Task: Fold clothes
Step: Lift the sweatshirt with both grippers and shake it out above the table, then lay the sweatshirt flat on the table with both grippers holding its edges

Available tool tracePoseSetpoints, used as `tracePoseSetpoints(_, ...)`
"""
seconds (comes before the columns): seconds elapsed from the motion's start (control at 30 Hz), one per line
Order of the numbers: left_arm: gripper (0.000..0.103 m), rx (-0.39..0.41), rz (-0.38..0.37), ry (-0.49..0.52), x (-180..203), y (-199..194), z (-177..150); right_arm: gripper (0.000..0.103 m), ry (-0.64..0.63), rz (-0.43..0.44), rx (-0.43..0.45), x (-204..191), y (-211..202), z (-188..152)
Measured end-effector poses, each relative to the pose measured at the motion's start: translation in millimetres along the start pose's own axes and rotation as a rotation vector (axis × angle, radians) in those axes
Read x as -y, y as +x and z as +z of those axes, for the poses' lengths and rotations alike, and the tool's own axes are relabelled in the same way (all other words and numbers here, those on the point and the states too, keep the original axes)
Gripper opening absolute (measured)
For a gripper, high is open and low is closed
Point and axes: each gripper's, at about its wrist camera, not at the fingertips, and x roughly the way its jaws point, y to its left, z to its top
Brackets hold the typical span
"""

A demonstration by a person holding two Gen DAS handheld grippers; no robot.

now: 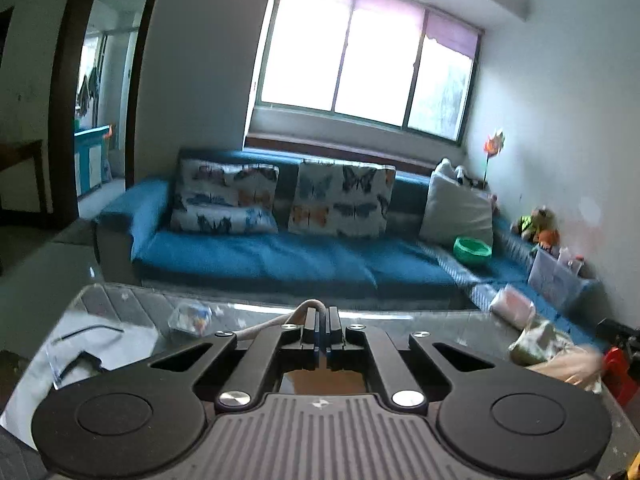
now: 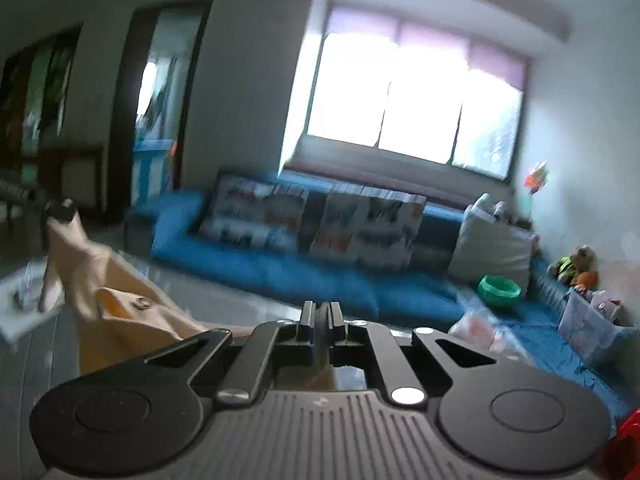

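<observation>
Two grippers: both raised above a glass table (image 1: 120, 300), facing a blue sofa (image 1: 280, 256) under a bright window (image 1: 360, 60)
Left gripper (image 1: 322, 320): jaws pressed together; a beige strip of cloth curls out from between them at the tip and trails off to the left
Left gripper, seen from the right wrist (image 2: 60, 210): appears at the far left edge, dark tip pinching the top of the beige garment (image 2: 128, 312)
Right gripper (image 2: 322, 316): jaws nearly touching; beige cloth shows directly beneath and behind them, yet whether cloth sits in the narrow slot I cannot tell
Garment: beige, hanging lifted between the two grippers; it slopes down from the left gripper's tip towards the right gripper; a small metal fitting shows on its front; a lighter inner fold faces the camera
Table: glass, grey beneath; a white sheet (image 1: 92, 344) lies at its left side; a crumpled clear wrapper (image 1: 190, 316) sits near the far edge
Sofa: two butterfly-print cushions (image 1: 340, 204) and one white cushion (image 1: 456, 208); a green bowl (image 1: 472, 250) rests on the seat towards the right; a stuffed toy (image 1: 538, 224) sits by the wall
Focus: the right wrist view is blurred; fine detail of the cushions is lost there
</observation>
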Motion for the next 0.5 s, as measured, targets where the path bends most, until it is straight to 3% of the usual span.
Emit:
tracePoseSetpoints(0.13, 0.003, -0.042, -0.038, 0.035, -6, -14, -18, 0.002, -0.016, 0.023, 0.024, 7, -16, 5)
tracePoseSetpoints(0.33, 0.003, -0.109, 0.014, 0.147, -8, -29, -70, 0.008, -0.092, 0.133, -0.080, -17, -28, -29)
tracePoseSetpoints(0.47, 0.004, -0.215, 0.003, 0.181, -8, -20, -106, 0.036, -0.180, 0.232, -0.176, -49, -24, -63)
tracePoseSetpoints(0.5, 0.005, -0.236, -0.002, 0.201, -5, -17, -116, 0.038, -0.202, 0.249, -0.195, -57, -24, -72)
